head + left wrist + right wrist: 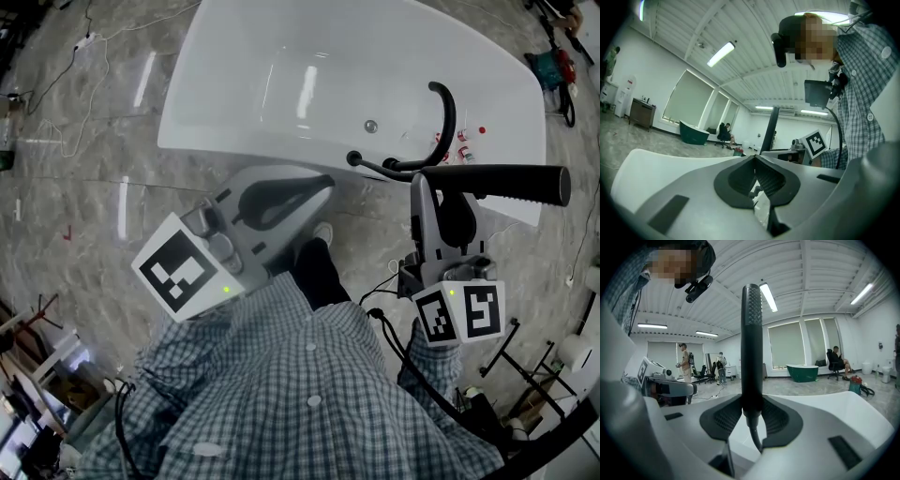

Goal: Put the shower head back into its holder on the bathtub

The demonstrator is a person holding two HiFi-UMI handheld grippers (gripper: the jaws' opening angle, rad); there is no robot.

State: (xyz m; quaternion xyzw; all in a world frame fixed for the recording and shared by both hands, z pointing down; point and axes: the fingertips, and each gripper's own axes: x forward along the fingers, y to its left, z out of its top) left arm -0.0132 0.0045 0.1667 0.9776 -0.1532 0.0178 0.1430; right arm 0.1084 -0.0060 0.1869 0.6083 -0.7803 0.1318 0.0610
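Flooring of pale veined stone (84, 187) spreads to the left of the left gripper (323, 183). Its jaws are drawn together with their tips meeting, and nothing is caught between the dark pads (736, 180) (its own view shows only a sliver of gap lower down). Just beyond those tips runs the near rim of the white bathtub (202, 94), which fills the space ahead of both tools. The person in the checked shirt (309, 394) stands at that rim. Further right, the right gripper (441, 183) has its jaws clamped on the black shower head (506, 185), pinching it low on the handle. The ribbed length sticks out well past the jaws, lying crosswise over the tub's right corner. From the handle's end between the jaws the black hose (452, 122) curls away and arcs above the tub's ledge. Just ahead of the right jaws sit small red-marked fittings (462, 141) on that ledge, apart from the shower head; which of them is the holder I cannot tell.
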